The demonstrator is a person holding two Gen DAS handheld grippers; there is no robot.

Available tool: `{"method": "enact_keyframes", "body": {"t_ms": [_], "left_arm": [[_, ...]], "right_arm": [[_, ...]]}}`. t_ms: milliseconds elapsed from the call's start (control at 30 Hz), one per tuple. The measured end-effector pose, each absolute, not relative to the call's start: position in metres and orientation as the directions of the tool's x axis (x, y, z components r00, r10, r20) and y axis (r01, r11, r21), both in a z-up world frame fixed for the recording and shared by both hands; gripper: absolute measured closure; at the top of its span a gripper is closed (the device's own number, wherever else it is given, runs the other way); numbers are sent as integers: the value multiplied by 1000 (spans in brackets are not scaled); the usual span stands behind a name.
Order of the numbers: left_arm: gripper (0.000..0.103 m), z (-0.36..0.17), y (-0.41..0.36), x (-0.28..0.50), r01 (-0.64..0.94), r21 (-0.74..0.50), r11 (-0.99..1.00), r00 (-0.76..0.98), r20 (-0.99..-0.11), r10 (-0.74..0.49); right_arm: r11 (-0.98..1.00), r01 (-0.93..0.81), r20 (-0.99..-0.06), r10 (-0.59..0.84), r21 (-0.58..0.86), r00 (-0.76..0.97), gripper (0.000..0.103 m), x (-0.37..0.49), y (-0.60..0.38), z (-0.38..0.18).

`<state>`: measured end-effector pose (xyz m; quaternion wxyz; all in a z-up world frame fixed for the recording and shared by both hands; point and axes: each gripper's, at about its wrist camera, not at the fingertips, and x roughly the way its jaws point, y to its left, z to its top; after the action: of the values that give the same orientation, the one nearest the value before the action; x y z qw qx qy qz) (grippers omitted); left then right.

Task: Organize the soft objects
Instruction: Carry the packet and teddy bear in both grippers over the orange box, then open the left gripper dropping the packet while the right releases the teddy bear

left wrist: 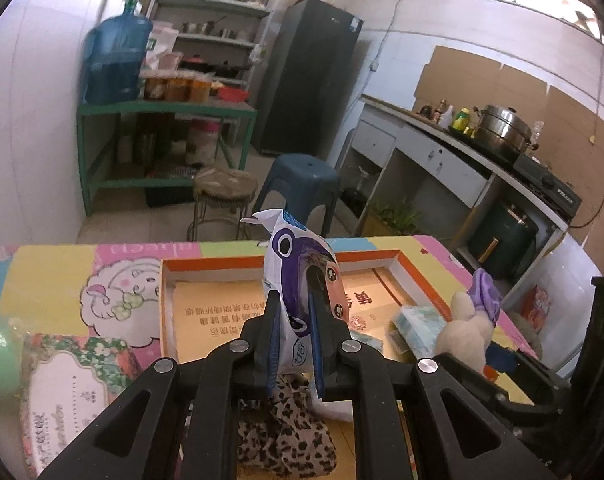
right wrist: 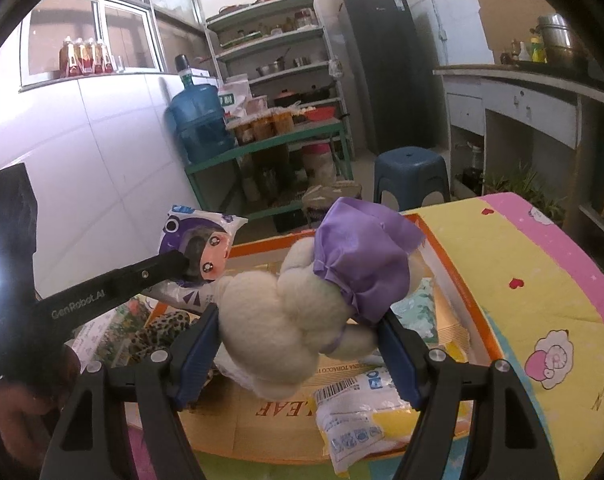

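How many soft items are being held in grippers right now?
2. The white-purple packet is clamped in the left gripper; the plush toy sits between the right gripper fingers, above the orange box.

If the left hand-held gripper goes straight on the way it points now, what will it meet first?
Probably the floor of the orange-rimmed box. The left hand-held gripper, shut on a white and purple packet, points down over it. Depth is unclear.
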<state>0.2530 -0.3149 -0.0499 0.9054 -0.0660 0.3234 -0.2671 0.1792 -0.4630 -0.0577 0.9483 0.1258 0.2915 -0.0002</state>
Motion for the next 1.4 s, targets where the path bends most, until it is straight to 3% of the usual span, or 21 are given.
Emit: {"method": "enact_keyframes", "body": {"t_ms": [733,800,867,933,1233,1400], "left_arm": [[87,-92,-318,287,356,-393,848,566,-631,-530],[82,-93,-317,288,348,-398,849,561,-637,-529],[59,-95,-318,290,343,-405,847,545,-649,-531],[44,-99,-318,293,330,-407,852,531,-667,-523],[37,-95,-316,285,320,-403,857,561,-649,-515],[37,-87,-315,276,327,-398,857,572,-639,-515]], "right_arm": [[968,101,-630,69,230,773,26,200,-463,-82],[968,113,-628,56,226,776,26,201,-463,-82],[968,115,-626,52,224,778,26,200,-463,-83],[968,114,-623,52,223,781,25,199,-463,-83],[964,110,-595,57,241,802,21,191,-465,-80],[962,94,-572,72,256,817,13,185,-466,-73]]}}
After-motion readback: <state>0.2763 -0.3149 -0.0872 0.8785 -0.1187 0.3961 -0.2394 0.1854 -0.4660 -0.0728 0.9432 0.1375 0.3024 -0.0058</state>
